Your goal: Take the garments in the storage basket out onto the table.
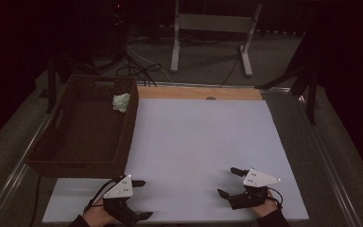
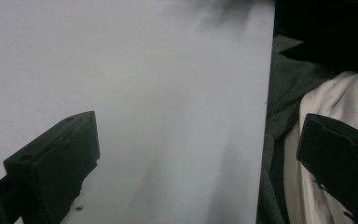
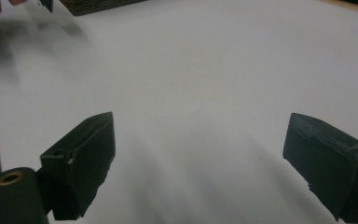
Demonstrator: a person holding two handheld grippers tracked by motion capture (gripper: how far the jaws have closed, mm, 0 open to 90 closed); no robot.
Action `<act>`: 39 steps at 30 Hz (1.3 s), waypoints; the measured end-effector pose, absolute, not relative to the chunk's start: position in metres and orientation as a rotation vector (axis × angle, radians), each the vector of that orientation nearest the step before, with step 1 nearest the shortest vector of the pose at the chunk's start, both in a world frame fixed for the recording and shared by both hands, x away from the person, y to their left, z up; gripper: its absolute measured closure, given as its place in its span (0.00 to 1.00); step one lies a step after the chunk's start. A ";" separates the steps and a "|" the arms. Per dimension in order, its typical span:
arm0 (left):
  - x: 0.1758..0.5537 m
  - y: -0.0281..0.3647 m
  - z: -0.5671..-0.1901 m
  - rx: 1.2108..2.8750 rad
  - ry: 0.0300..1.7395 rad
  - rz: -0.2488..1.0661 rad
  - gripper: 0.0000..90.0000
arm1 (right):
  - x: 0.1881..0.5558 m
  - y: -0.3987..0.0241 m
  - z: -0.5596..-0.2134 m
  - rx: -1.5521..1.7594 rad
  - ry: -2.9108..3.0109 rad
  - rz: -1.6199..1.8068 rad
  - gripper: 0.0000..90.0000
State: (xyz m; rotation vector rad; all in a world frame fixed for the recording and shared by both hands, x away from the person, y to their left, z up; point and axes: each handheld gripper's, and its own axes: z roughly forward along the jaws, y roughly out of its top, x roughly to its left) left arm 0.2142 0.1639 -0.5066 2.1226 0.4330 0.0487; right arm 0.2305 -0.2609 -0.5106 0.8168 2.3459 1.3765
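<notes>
Both hand-held grippers, left (image 1: 142, 198) and right (image 1: 230, 182), gape wide, well short of the basket (image 1: 56, 156) holding a pale cloth (image 1: 121, 102).

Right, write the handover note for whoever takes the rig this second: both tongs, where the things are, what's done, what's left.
Left tongs: open, nothing between the jaws, low over the near left edge of the white board.
Right tongs: open, empty, over the near right part of the board, pointing left across it.
Things: brown wicker basket stands at the board's left side; a pale green crumpled cloth lies inside it at the far right corner.
Done: the cloth is in the basket.
Left: nothing lies on the board to pick up; probably just keep the tongs parked.
</notes>
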 end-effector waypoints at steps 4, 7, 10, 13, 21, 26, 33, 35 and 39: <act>0.214 0.163 -0.506 2.131 0.432 0.037 0.00 | 0.231 -0.261 -0.511 0.838 2.356 1.375 0.10; 0.214 0.162 -0.506 2.137 0.436 0.029 0.00 | 0.230 -0.259 -0.512 0.820 2.361 1.376 0.10; 0.215 0.162 -0.505 2.146 0.429 0.025 0.00 | 0.230 -0.259 -0.511 0.814 2.349 1.394 0.10; 0.214 0.160 -0.506 2.151 0.425 0.031 0.00 | 0.229 -0.259 -0.509 0.814 2.341 1.407 0.10; 0.214 0.155 -0.505 2.173 0.410 -0.001 0.00 | 0.229 -0.257 -0.508 0.793 2.339 1.399 0.10; 0.213 0.152 -0.503 2.189 0.420 0.002 0.00 | 0.228 -0.257 -0.508 0.789 2.337 1.403 0.11; 0.210 0.147 -0.498 2.210 0.395 -0.005 0.00 | 0.227 -0.256 -0.508 0.780 2.334 1.408 0.11; 0.211 0.147 -0.494 2.197 0.402 -0.016 0.00 | 0.227 -0.256 -0.507 0.779 2.326 1.412 0.11; 0.213 0.147 -0.488 2.208 0.408 -0.041 0.00 | 0.226 -0.256 -0.505 0.774 2.321 1.427 0.11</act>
